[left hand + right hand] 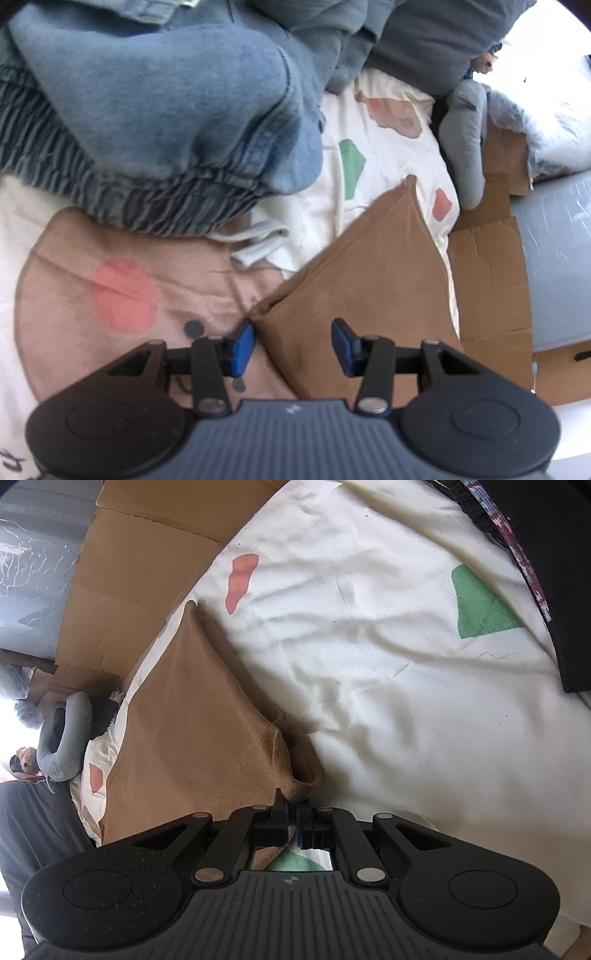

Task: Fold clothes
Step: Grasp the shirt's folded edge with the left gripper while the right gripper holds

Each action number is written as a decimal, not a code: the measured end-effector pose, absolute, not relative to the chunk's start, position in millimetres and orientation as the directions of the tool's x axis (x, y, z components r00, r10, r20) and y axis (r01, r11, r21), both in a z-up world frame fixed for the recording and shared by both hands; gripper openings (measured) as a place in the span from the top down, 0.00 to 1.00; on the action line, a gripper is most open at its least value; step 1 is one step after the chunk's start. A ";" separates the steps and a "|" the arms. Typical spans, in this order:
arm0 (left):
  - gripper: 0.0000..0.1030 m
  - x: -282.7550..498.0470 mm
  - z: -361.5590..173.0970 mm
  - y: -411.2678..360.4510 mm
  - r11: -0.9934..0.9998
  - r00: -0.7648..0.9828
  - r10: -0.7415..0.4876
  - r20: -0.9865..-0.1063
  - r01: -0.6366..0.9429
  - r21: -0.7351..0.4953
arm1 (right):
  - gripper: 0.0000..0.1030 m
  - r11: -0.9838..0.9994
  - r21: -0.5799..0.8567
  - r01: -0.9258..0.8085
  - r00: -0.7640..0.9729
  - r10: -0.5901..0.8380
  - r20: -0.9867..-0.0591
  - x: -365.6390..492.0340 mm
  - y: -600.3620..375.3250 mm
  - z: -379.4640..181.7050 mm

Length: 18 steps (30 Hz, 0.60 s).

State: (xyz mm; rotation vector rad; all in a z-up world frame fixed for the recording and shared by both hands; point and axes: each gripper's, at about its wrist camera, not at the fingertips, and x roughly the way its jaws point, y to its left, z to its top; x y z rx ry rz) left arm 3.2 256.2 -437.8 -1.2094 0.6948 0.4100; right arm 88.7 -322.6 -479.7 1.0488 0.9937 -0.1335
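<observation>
A brown garment [354,273] lies folded on a white bedspread [388,158] printed with coloured shapes. My left gripper [293,345] is open, its blue pads [243,347] straddling the garment's near corner without closing on it. In the right wrist view the same brown garment [192,723] stretches away to the left, and my right gripper [291,812] is shut on its bunched corner. A pile of blue denim clothes [155,110] with an elastic waistband sits behind the left gripper, partly over the bedspread.
Grey clothes [417,33] are heaped at the back. Flattened cardboard [487,273] and a grey neck pillow [465,147] lie beside the bed on the right. A dark fabric with a plaid edge [532,554] borders the bedspread [406,664] in the right wrist view.
</observation>
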 end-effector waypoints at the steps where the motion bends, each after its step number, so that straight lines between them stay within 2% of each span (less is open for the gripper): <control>1: 0.54 3.4 -439.1 256.6 0.316 0.732 -0.075 -0.677 -0.627 -0.712 | 0.98 0.532 0.662 0.528 0.579 0.345 -0.739 88.9 -322.6 -480.2; 13: 0.57 1.3 -448.7 255.0 0.328 0.769 -0.102 -0.631 -0.572 -0.751 | 0.94 0.407 0.736 0.541 0.627 0.387 -0.676 82.2 -329.0 -503.0; 15: 0.61 0.8 -448.9 253.6 0.338 0.771 -0.104 -0.628 -0.567 -0.751 | 0.93 0.362 0.755 0.547 0.643 0.395 -0.656 79.9 -330.0 -508.1; 17: 0.64 -1.4 -450.8 253.8 0.339 0.770 -0.107 -0.629 -0.566 -0.751 | 0.87 0.340 0.761 0.552 0.651 0.395 -0.648 78.8 -330.8 -510.9; 18: 0.69 -1.2 -452.3 255.0 0.335 0.767 -0.106 -0.633 -0.572 -0.749 | 0.87 0.330 0.764 0.555 0.654 0.395 -0.645 78.3 -331.1 -512.2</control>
